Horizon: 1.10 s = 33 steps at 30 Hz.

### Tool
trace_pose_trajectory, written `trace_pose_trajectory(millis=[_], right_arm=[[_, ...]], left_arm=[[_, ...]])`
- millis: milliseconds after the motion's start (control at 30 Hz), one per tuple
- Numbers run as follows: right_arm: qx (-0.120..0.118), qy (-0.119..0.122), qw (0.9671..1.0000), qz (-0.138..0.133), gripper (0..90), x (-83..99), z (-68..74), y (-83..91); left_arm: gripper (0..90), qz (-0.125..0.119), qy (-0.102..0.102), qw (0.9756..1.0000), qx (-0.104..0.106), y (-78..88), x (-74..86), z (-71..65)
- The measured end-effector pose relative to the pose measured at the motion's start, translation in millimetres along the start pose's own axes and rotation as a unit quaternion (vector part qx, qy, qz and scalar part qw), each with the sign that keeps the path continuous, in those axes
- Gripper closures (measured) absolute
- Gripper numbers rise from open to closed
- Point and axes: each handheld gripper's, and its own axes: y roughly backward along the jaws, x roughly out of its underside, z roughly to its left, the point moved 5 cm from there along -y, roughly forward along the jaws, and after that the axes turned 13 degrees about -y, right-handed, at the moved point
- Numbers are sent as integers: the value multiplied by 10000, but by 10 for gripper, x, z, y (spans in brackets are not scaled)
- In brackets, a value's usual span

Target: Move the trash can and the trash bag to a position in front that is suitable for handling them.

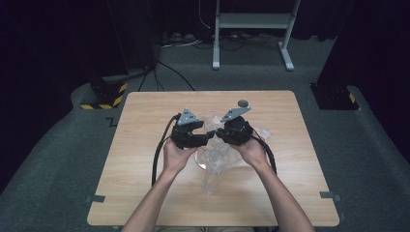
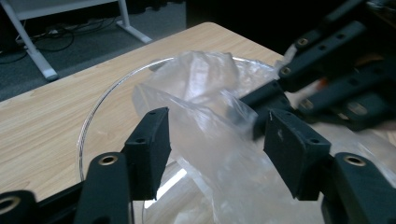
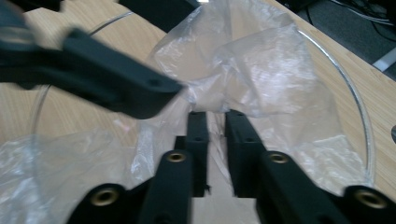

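A crumpled clear plastic bag (image 1: 212, 162) lies over a clear glass bowl (image 2: 95, 114) in the middle of the wooden table (image 1: 145, 145). Both hands hold the grippers just above it, tips pointing at each other. My left gripper (image 2: 217, 140) stands open, with a fold of the bag (image 2: 205, 121) rising between its pads. My right gripper (image 3: 216, 121) has its jaws a narrow gap apart, with a thin strip of the bag (image 3: 252, 70) running into that gap. The left gripper (image 1: 205, 134) and right gripper (image 1: 218, 134) nearly meet tip to tip. The bowl's rim (image 3: 359, 107) curves around the bag.
A small dark round object (image 1: 242, 102) lies near the table's far edge. Beyond the table are a white metal stand (image 1: 251, 21), floor cables and a yellow-black striped base (image 1: 104, 99). Bare wood lies to the left and right of the hands.
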Motion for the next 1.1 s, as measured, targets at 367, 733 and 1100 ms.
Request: trace_pose_trajectory(millis=[367, 733, 1100], right_arm=[[126, -366, 9937, -1053, 510, 63, -89, 481], [-10, -537, 9952, -819, 724, 252, -185, 494], [48, -201, 9980, -602, 900, 66, -30, 322]], left_arm=[[439, 453, 137, 9985, -276, -89, 132, 101], [438, 426, 135, 9988, -197, -79, 146, 86], [416, 37, -10, 10000, 36, 106, 93, -13]])
